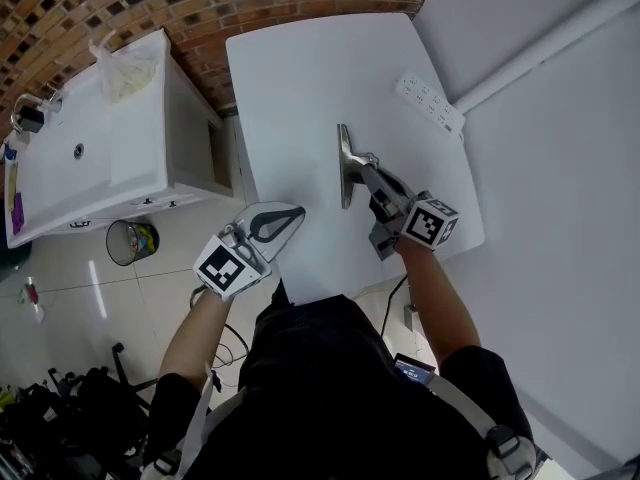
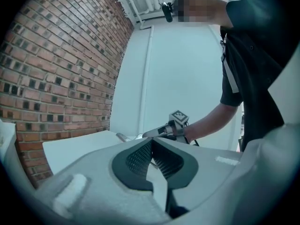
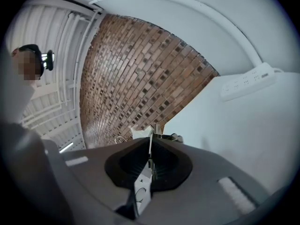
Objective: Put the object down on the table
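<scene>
Right gripper (image 1: 366,168) clamped on flat metal object (image 1: 345,173), thin plate pinched between pads. Object over table (image 1: 290,78), left of power strip (image 1: 430,103) and nearer person. Contact with tabletop not resolvable. Plate stands on edge, long axis runs away from person, oblique to jaws. Left gripper (image 1: 285,218) jaws together, empty, further left of strip, apart from object. Judgement: set-down is right hand's job; lay plate flat before release or it tips.

metal object (image 1: 345,186): held end hidden in right gripper (image 1: 368,168) | bin (image 1: 133,240) contents: too small to tell
</scene>
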{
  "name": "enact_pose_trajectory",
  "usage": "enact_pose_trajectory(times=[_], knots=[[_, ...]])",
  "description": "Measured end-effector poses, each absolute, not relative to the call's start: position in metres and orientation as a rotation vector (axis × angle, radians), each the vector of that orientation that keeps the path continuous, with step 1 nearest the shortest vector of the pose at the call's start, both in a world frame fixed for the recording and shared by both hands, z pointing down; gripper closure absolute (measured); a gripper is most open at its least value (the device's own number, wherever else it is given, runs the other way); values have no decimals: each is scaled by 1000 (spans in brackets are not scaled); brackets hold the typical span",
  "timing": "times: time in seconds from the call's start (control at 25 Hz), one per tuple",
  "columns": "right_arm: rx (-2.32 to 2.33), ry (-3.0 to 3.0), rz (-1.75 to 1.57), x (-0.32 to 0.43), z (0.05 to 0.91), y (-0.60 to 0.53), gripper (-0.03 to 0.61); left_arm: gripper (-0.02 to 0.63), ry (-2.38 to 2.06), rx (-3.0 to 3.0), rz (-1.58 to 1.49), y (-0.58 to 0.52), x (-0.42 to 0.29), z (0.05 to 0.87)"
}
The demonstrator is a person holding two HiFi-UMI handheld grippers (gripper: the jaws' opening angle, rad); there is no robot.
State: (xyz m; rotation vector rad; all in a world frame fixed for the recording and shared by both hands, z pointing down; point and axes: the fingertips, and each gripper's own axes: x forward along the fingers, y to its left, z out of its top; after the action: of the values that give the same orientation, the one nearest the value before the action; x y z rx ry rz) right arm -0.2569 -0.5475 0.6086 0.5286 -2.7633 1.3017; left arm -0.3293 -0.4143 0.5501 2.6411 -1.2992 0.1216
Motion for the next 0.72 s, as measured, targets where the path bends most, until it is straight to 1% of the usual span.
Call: enact_pose_trajectory(times=[0.4,0.72], knots=[[876,-2442,1705,-274,686,-587,563,614,-1264,2646,88,-401,-321,557],[986,-2332,1725,-277,726,-595,563,614,-1230,2622,115,-393,-327,572]])
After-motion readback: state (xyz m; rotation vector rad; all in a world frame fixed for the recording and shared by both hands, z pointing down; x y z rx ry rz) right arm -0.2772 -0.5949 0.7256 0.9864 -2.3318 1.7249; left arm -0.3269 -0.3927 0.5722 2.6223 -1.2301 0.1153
